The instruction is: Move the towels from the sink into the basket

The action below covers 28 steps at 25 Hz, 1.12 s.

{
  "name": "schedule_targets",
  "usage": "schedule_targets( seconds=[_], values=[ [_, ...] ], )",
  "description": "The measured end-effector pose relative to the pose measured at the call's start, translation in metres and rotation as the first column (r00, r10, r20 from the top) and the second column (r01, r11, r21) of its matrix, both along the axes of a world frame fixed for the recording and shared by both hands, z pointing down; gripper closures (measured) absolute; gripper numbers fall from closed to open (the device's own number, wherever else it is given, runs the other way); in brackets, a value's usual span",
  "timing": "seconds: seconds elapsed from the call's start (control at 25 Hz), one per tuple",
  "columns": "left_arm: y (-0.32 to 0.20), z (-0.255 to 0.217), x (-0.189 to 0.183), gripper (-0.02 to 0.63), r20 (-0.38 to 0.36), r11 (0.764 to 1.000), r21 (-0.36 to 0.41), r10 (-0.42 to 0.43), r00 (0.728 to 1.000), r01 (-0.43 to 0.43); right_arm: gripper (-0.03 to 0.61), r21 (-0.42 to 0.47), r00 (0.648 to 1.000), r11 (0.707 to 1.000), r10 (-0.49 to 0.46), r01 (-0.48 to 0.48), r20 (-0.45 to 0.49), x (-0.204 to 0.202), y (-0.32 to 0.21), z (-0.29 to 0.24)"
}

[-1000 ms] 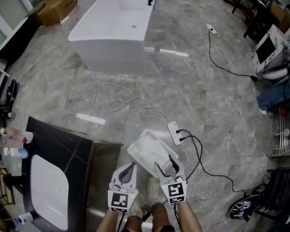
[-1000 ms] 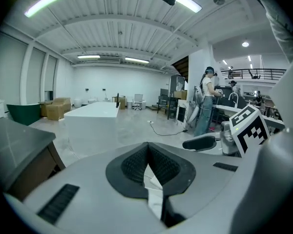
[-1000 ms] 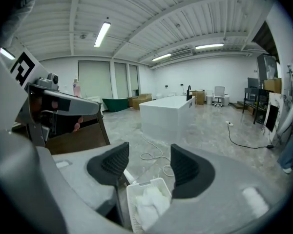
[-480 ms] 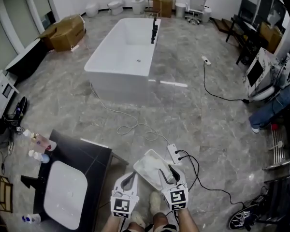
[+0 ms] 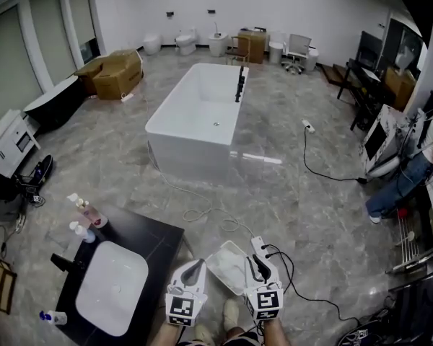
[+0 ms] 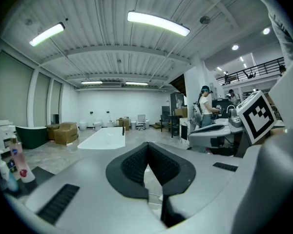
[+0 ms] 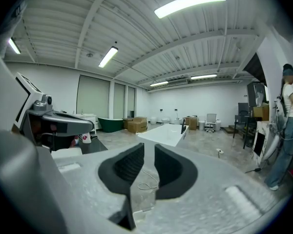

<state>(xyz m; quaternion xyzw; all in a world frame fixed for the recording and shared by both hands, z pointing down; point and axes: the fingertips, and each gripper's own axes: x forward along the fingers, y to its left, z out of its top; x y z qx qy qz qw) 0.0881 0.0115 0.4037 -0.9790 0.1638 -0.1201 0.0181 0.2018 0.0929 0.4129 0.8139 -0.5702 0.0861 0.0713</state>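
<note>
**A:** Where do the towels stand?

**B:** The sink [image 5: 114, 288] in the dark counter looks bare from the head view. The white basket [image 5: 215, 259] on the floor, just ahead of both grippers, holds something pale and crumpled. I take it for a towel [image 5: 234, 267], though white on white makes it hard to be sure.

**A:** And the tools?

**B:** The left gripper [image 6: 147, 147] has its jaws pressed together at the tips, with nothing in them. The right gripper [image 7: 149, 155] has just been closing. A thin gap remains between its pads, and only floor and a cable show through it. Both are raised, side by side, above the basket.

**A:** If another towel turns up, how would it handle?

**B:** I judge it soft, light and limp — it will sag and trail from wherever it is pinched. Take a bunched fold near the middle rather than a flat edge, so that less hangs loose. A damp one would be heavier and would cling to the basin, but I cannot tell wet from dry here.

**A:** Any risk?

**B:** A shallow pinch on a single layer could slip.
</note>
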Motion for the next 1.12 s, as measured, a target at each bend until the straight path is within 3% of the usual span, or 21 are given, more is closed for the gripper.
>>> schedule_targets(
  seconds=[0.36,0.56,1.12],
  values=[
    [0.03,-0.045,-0.068,0.604,-0.052,1.0,0.011,-0.018,0.998,0.018,0.554,0.04,0.998,0.999,0.017,-0.015,-0.064,-0.065,0.035,-0.053],
    [0.046,-0.045,-0.101,0.604,-0.036,0.997,0.073,0.001,0.999,0.002,0.572,0.044,0.998,0.999,0.028,-0.026,-0.06,-0.098,0.053,-0.057],
    [0.058,-0.049,-0.137,0.604,-0.053,0.997,0.078,0.006,0.999,-0.002,0.58,0.064,0.998,0.998,0.018,-0.015,-0.058,-0.14,0.064,-0.06]
  ],
)
